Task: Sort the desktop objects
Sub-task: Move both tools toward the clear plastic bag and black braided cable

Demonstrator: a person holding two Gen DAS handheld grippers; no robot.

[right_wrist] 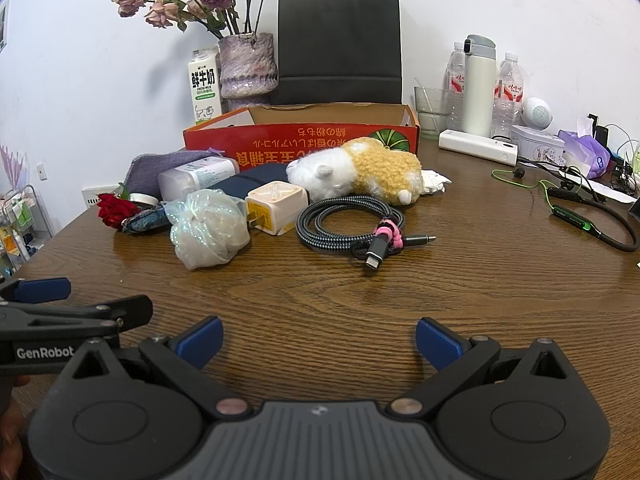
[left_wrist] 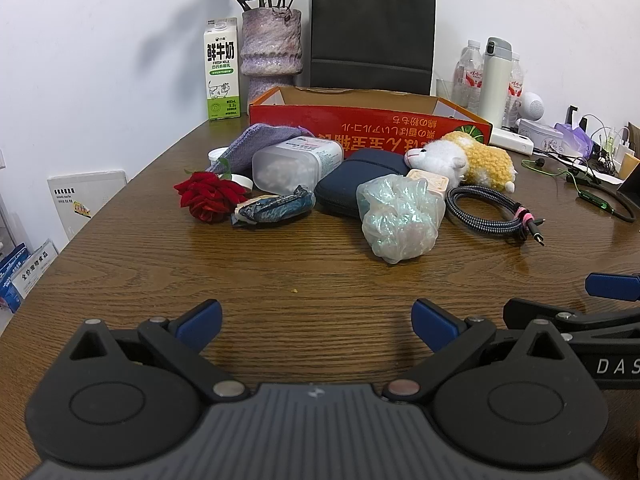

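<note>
The table [left_wrist: 320, 280] is dark wood with a plain grain and a slight sheen. On it lie a fuzzy plush toy [right_wrist: 360, 172], a braided cable [right_wrist: 340, 220] with metal plugs, a crinkly iridescent plastic bag [left_wrist: 400, 216], a frosted plastic jar [left_wrist: 288, 168] and a purple knitted cloth [left_wrist: 256, 144]. Behind them stand a printed cardboard box [left_wrist: 368, 120], a matt black paper bag [left_wrist: 372, 32] and a rough glazed vase [left_wrist: 272, 48].

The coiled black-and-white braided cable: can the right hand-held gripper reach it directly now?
Probably yes. The right hand-held gripper is open, and only bare wooden table lies between it and the coiled black-and-white braided cable.
</note>
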